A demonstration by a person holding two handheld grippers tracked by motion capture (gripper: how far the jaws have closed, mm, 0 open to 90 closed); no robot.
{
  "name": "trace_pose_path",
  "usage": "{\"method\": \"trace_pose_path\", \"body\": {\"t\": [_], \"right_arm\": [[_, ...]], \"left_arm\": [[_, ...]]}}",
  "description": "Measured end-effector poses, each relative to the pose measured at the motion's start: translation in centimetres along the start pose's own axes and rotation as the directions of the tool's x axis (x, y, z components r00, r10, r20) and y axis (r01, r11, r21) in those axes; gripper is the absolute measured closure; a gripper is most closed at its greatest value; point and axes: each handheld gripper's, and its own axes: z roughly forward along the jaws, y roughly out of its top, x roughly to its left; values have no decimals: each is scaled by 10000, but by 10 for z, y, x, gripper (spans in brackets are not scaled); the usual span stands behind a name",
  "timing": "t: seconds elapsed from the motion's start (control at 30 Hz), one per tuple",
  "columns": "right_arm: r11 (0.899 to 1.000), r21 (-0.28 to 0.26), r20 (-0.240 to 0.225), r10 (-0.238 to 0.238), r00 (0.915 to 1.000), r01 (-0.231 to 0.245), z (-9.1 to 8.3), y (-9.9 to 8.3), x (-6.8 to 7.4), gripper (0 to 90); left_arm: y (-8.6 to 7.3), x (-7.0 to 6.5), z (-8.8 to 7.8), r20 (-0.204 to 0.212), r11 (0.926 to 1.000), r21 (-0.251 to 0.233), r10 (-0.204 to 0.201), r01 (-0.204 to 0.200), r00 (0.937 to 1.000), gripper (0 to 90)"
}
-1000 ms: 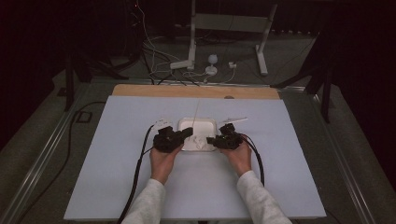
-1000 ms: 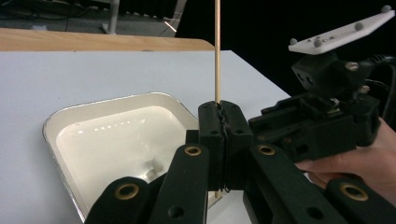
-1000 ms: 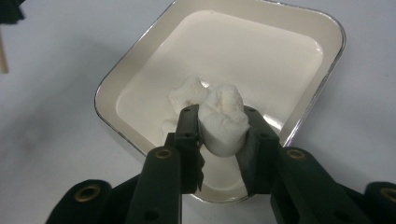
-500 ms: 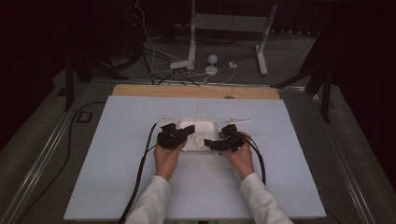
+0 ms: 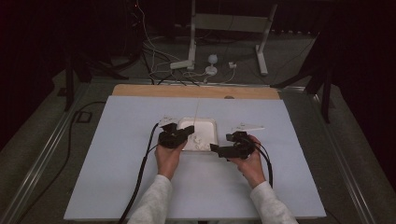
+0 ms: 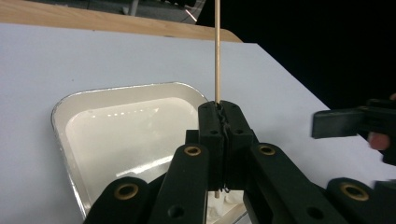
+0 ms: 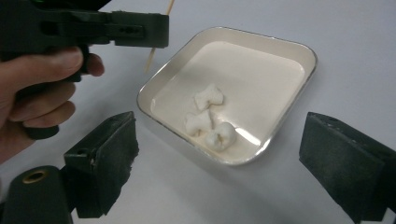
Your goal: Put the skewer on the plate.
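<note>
Pinching a thin wooden skewer (image 6: 217, 51) upright, left gripper (image 6: 219, 109) clamps its lower end above the tray (image 7: 289, 46); light, brittle (hold low). Right gripper (image 7: 219, 154) has just been opening, nothing between jaws.

A table (image 5: 116, 186) covered with a pale blue-white sheet carries the things; a strip of bare wood (image 5: 140, 90) shows along its far edge. One white square tray (image 5: 212, 126) lies directly on it, near the middle, slightly toward the far edge.
</note>
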Motion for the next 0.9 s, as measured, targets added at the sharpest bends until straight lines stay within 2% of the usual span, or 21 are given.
{"method": "trace_pose_path", "body": {"t": [0.2,0.3,0.6,0.9], "right_arm": [[9996,-273,-192,20,9998,-25,-14,-7,-4,111],[9992,-376,-196,-157,9997,150,-20,-12,-8,111],[9981,-570,-53,-240,9997,236,-41,-20,-18,111],[9964,-811,130,-253,9996,263,-59,-24,-23,111]], "left_arm": [[-1,3,2,-79,9999,132,-93,94,9999,900],[-2,4,4,-133,9997,226,-95,98,9999,900],[-4,5,8,-309,9989,438,-179,193,9994,900],[-11,4,14,-665,9961,614,-584,625,9961,898]]}}
